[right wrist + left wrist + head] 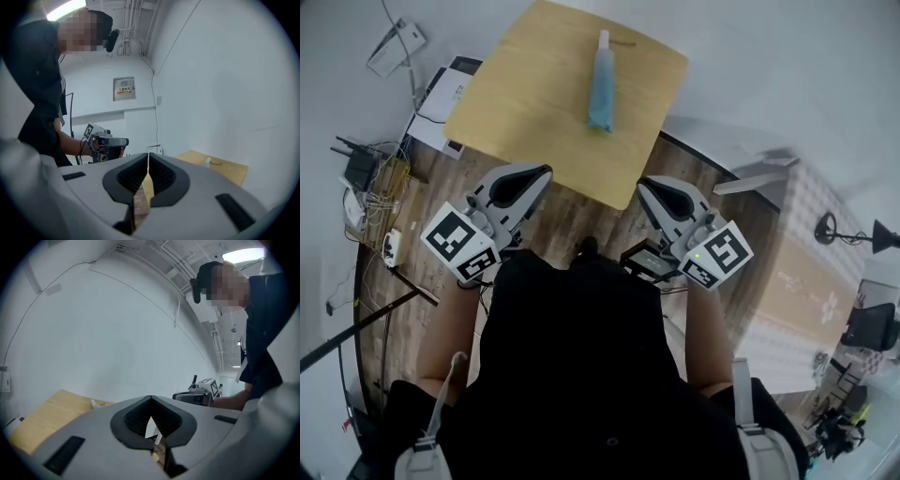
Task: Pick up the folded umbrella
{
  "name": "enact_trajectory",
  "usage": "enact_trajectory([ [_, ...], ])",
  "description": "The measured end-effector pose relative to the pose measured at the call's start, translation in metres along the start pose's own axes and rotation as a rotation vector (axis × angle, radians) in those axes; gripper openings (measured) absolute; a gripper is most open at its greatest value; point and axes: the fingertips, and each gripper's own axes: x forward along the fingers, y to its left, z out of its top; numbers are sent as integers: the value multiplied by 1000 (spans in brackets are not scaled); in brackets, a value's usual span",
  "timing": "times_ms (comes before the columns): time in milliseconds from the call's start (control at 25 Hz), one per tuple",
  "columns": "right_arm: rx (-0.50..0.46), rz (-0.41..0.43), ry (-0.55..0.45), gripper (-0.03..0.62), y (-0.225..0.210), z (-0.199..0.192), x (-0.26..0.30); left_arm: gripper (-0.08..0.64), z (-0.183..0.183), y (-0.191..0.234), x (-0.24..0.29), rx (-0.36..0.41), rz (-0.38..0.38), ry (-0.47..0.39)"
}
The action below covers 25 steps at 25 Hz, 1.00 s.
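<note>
A blue folded umbrella (601,86) with a white handle lies lengthwise on the light wooden table (516,103). Neither gripper touches it. My left gripper (546,171) hovers by the table's near edge, off to the umbrella's left, jaws shut and empty. My right gripper (641,183) hangs past the table's near right corner, also shut with nothing held. The left gripper view has only the umbrella's white end (93,403) on the table (42,418), left of the closed jaws (150,398). In the right gripper view the umbrella (207,161) lies right of the shut jaws (148,154).
On the wood floor left of the table lie white boxes (441,94), a black router (358,167) and tangled cables (380,187). A long patterned surface (806,281) stands at the right. White walls rise behind the table in both gripper views.
</note>
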Motion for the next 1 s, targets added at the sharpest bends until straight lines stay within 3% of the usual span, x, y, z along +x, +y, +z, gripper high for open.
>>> enact_trajectory([
  [200, 5, 46, -4, 20, -22, -10, -16, 11, -1, -2, 24, -12, 71, -10],
  [440, 48, 60, -13, 20, -38, -25, -25, 11, -9, -12, 41, -8, 75, 35],
  [640, 74, 64, -9, 20, -51, -29, -15, 11, -9, 6, 45, -29, 96, 48],
  [1000, 74, -10, 40, 20, -75, -26, 24, 11, -17, 60, 57, -90, 31, 53],
])
